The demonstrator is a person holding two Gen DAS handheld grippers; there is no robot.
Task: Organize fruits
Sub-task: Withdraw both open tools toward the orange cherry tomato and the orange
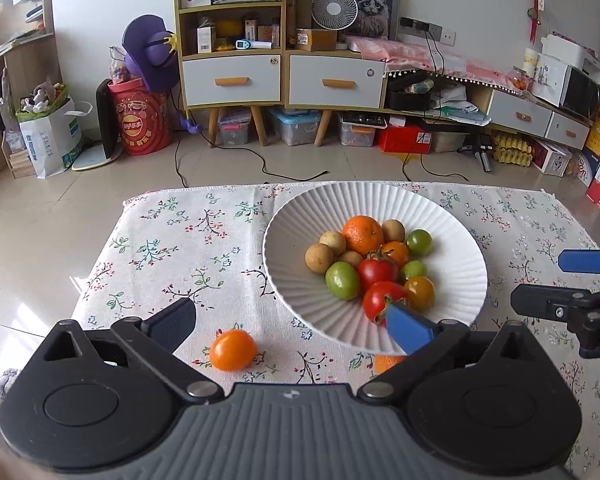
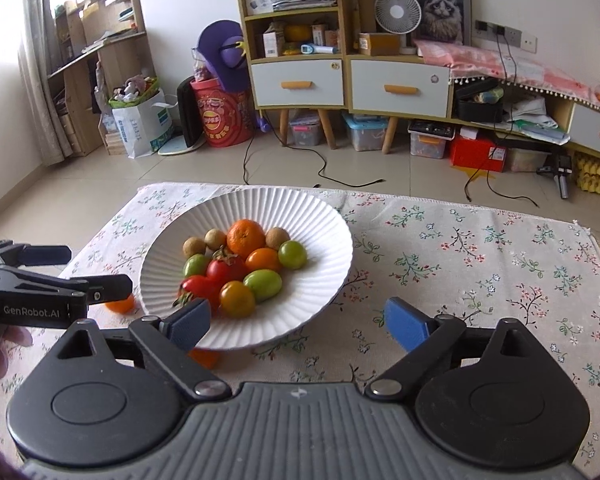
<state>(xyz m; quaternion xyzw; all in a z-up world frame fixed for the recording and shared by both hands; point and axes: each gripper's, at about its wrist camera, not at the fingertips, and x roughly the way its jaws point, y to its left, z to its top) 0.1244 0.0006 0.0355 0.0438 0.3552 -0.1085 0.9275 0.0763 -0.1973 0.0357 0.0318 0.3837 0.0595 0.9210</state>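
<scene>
A: What takes up most of the view?

B: A table under a floral tablecloth (image 1: pixel 188 240), with a wide white ribbed bowl (image 1: pixel 300 216) on it. From the right wrist view the bowl (image 2: pixel 172 240) sits toward the left part of the cloth.

A: And in the bowl?

B: Fruit heaped in the middle: one mandarin (image 1: pixel 363 234) at the back, red tomatoes (image 1: pixel 377 270), green ones (image 1: pixel 342 280), orange ones, and a few small brown round fruits (image 1: pixel 319 258) on the left.

A: Anything outside it?

B: An orange cherry tomato (image 1: pixel 233 349) lies on the cloth, just beside the bowl's near left rim. Another orange fruit (image 1: pixel 388 362) peeks out near the bowl's near edge; I cannot tell what kind.

A: The tools?

B: The left gripper (image 1: pixel 288 324) is spread wide and grasps nothing; the cherry tomato lies loose on the cloth between its fingers. One finger is over the cloth, the blue one in front of the bowl's near rim. The right gripper (image 2: pixel 300 322) is likewise spread and bare, its left finger in front of the bowl's near edge, its right over the cloth.
</scene>
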